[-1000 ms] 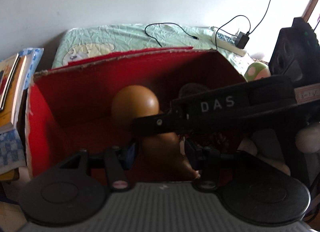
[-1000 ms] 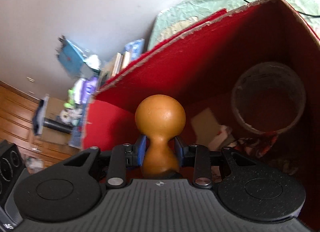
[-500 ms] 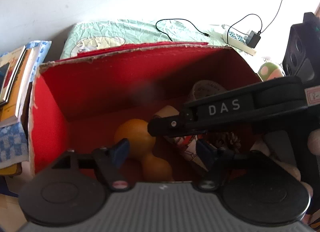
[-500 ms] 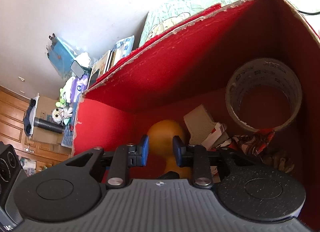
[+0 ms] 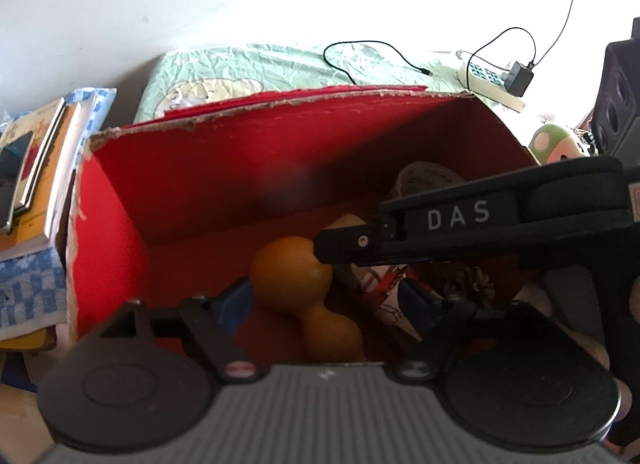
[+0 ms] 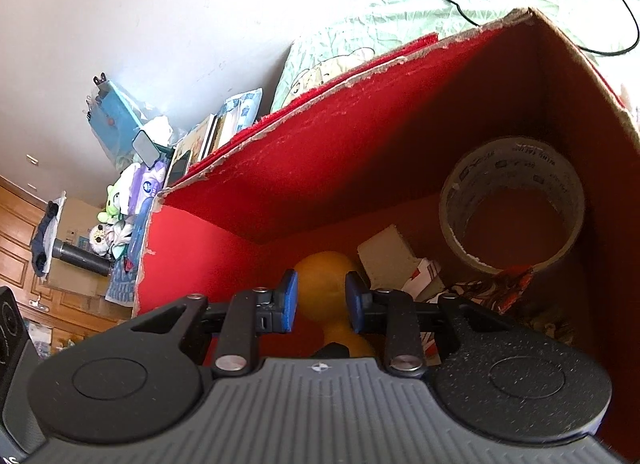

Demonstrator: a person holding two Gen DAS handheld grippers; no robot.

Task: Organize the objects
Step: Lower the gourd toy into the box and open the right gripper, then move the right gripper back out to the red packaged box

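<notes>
An orange gourd-shaped toy (image 5: 304, 292) lies on the floor of a red-lined cardboard box (image 5: 224, 168); it also shows in the right wrist view (image 6: 322, 284). My left gripper (image 5: 326, 306) is open and empty, above the box's near edge. My right gripper (image 6: 320, 300) is open a little and empty, held over the gourd inside the box (image 6: 360, 152); its black body (image 5: 460, 228) crosses the left wrist view. A tape roll (image 6: 512, 204), a beige block (image 6: 386, 260) and printed packets (image 6: 424, 280) lie in the box's right half.
Books (image 5: 36, 168) are stacked left of the box. A green patterned sheet (image 5: 280, 68) with a black cable and a power strip (image 5: 492, 80) lies behind it. A black speaker (image 5: 618, 104) and a green-spotted plush (image 5: 554, 140) stand at the right.
My right gripper let go of the gourd, which dropped to the box floor. Both grippers have risen and pulled back a little; my left gripper has opened wider.
</notes>
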